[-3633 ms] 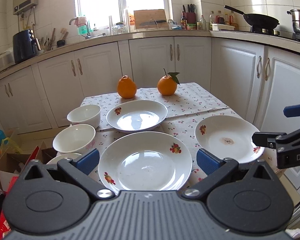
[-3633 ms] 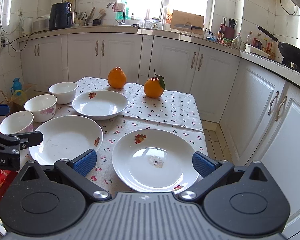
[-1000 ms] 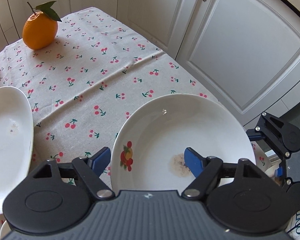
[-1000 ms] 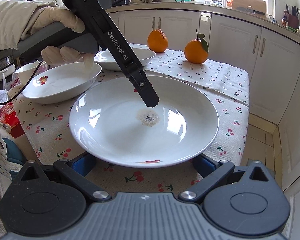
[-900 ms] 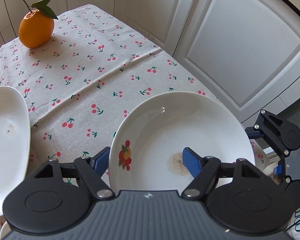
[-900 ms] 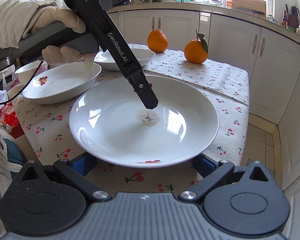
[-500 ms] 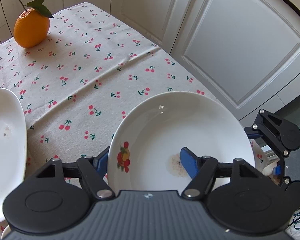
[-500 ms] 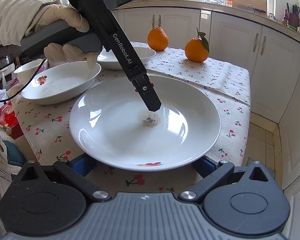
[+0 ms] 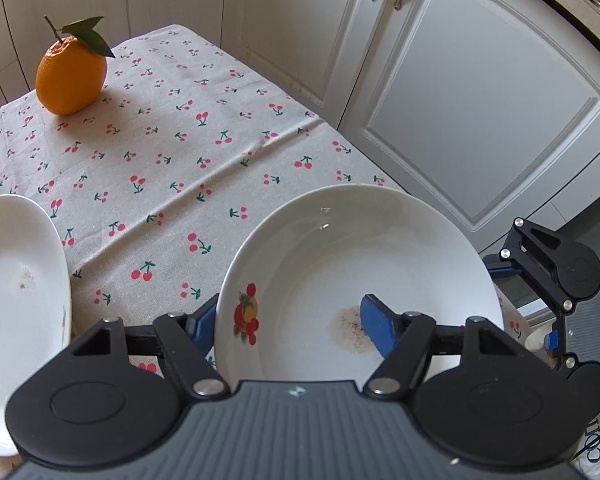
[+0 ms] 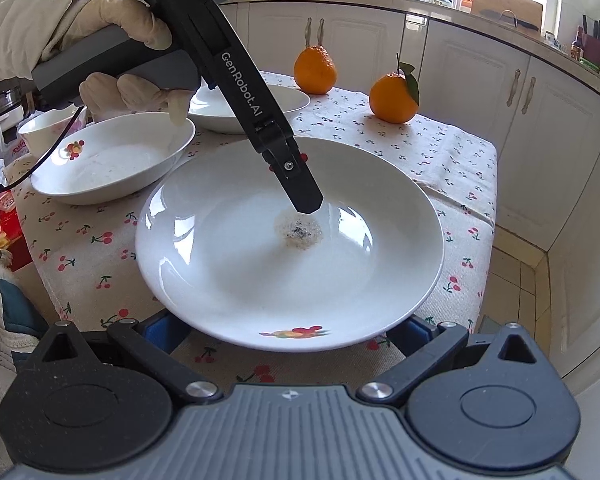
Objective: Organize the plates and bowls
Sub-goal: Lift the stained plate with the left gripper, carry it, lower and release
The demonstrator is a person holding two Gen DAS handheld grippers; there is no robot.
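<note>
A white plate with a fruit print and a brown stain [image 9: 356, 264] lies near the table's right edge; it also shows in the right wrist view [image 10: 290, 240]. My left gripper [image 9: 288, 320] is open and straddles its rim, one finger inside over the stain [image 9: 376, 328], the other outside under the rim. My right gripper [image 10: 288, 332] is open at the plate's near edge, its fingers low under the rim. A second white plate [image 10: 112, 156] lies to the left, a third [image 10: 256, 106] behind.
Two oranges [image 10: 315, 70] [image 10: 394, 92] sit on the cherry-print tablecloth [image 9: 172, 152] at the back. A small bowl [image 10: 44, 128] is at the far left. White cabinet doors [image 9: 480, 92] stand close beyond the table's right edge.
My left gripper has narrowed around the stained plate's rim and moved in a little. The right gripper has stayed at the plate's near edge.
</note>
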